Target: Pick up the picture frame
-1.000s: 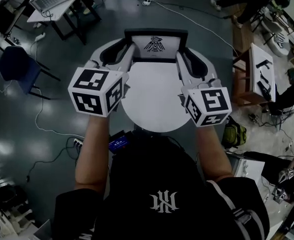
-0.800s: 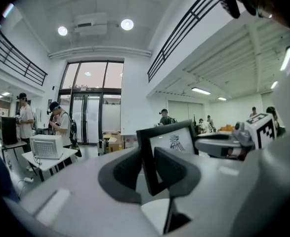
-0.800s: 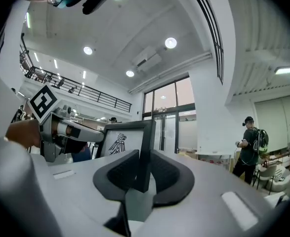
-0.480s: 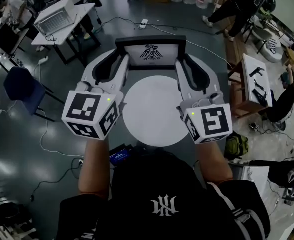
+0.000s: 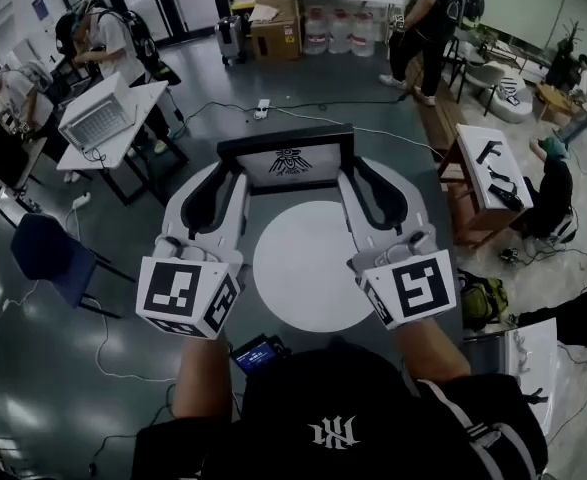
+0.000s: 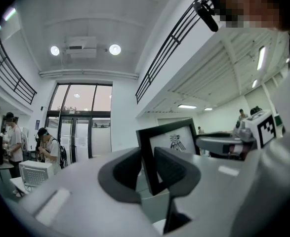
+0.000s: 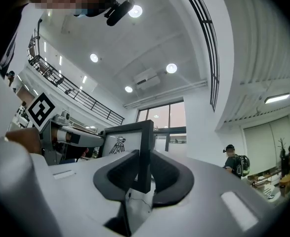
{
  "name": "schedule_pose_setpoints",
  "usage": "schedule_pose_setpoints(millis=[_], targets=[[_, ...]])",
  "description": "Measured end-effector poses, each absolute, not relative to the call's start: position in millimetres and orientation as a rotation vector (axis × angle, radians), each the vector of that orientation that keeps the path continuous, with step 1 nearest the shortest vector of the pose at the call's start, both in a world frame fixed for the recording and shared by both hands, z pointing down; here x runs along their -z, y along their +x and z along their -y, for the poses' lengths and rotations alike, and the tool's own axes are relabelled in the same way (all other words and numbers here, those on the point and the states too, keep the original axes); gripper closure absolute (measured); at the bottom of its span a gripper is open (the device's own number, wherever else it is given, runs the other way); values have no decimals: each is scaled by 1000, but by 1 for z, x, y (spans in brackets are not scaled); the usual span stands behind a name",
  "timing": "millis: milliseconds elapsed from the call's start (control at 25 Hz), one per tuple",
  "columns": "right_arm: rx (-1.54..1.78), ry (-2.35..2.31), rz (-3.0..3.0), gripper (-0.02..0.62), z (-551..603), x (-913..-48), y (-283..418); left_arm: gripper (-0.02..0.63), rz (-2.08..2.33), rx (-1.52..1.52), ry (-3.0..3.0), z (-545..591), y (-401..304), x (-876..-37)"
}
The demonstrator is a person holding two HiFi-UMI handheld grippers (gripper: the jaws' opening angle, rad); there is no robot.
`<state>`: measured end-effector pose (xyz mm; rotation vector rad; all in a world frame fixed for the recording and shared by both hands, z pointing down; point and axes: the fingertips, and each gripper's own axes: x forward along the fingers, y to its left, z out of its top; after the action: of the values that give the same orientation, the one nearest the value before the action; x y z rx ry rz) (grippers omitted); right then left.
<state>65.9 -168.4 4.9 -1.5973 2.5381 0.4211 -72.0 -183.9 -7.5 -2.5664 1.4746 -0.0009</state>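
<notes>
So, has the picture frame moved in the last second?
Yes. The picture frame stood at the far edge of the round white table before; now it shows clear of the tabletop, lifted between the left gripper and right gripper.

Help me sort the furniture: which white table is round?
The white table nearest the person, in the middle of the head view. The laptop table at left and the table at right are rectangular.

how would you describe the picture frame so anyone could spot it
Find the round white table at the centre of the head view. Just beyond it, the picture frame is clamped between the left gripper and right gripper. It alone has a black border around a dark bird-like emblem on white.
</notes>
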Motion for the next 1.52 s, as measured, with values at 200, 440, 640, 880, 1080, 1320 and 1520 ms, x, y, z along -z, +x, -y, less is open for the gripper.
schedule_pose_setpoints(millis=[200,440,640,880,1080,1320,1520], targets=[[-434,-1660,-2466,526,140,15,38,525,-1369,-34,-2580,159,-98,34],[-468,-1712,-2391,528,96,26,0,525,-1278,-100,-2600,123,-135,48],[-411,-1726,-2368,526,60,16,-19,525,-1208,-157,-2634,92,-154,45],[-422,-1763,-2365,528,46,19,-24,525,-1149,-210,-2677,84,-158,46],[-427,-1782,-2341,529,39,21,-25,525,-1110,-226,-2693,79,-160,47],[-423,-1800,-2307,528,41,26,-24,525,-1076,-230,-2711,81,-159,49],[-400,-1786,-2298,528,39,20,-25,525,-1078,-216,-2706,80,-159,47]])
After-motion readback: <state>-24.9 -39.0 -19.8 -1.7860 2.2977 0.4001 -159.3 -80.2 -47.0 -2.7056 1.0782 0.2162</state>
